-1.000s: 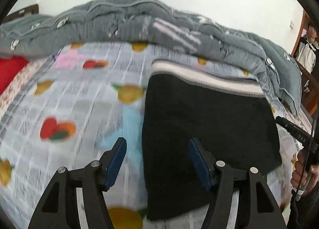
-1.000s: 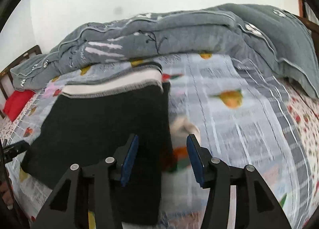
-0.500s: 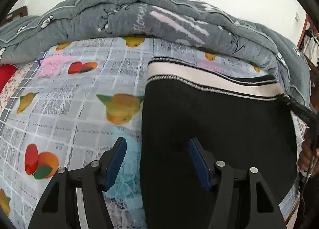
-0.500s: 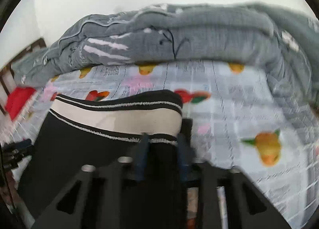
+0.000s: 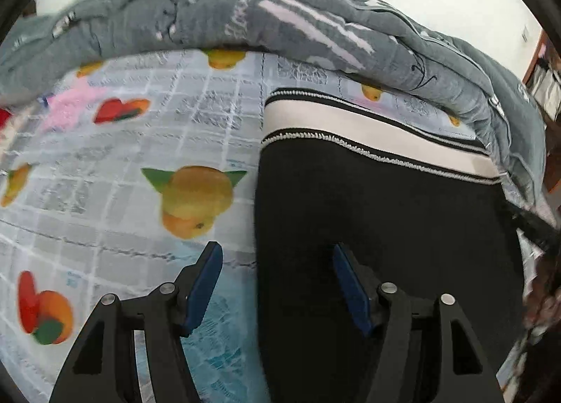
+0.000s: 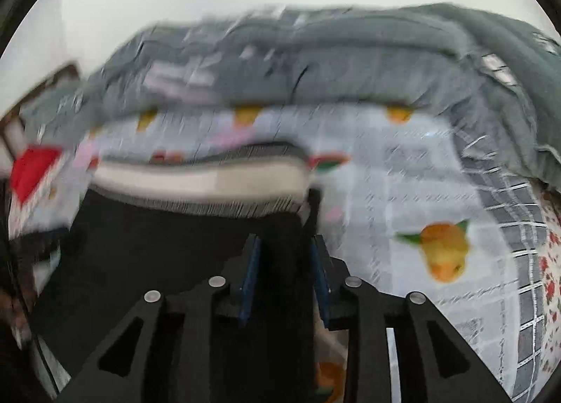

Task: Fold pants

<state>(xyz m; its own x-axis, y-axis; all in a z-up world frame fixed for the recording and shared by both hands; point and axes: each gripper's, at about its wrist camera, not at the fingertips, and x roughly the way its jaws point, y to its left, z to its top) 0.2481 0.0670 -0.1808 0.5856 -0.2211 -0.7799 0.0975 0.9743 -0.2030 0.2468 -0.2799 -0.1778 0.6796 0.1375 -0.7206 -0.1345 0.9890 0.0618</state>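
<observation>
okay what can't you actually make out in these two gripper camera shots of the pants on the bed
- Right wrist view: motion blur smears the pants; whether the right hand-held gripper pinches fabric between its narrowed fingers can't be confirmed.
- Left wrist view: the near end of the pants is cut off by the bottom edge and hidden behind the open left hand-held gripper.
- Left wrist view, right edge: a dark, blurred shape, unidentifiable.
- The quilt hides the bed's far end.

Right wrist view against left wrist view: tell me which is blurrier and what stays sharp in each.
Right wrist view: heavy motion smear over the grey quilt, the sheet and the pants waistband; only the right tongs are crisp. Left wrist view: far cleaner, waistband stitching on the pants and the left tongs read sharply, with slight smear at the left rim and strong fisheye bending.
</observation>
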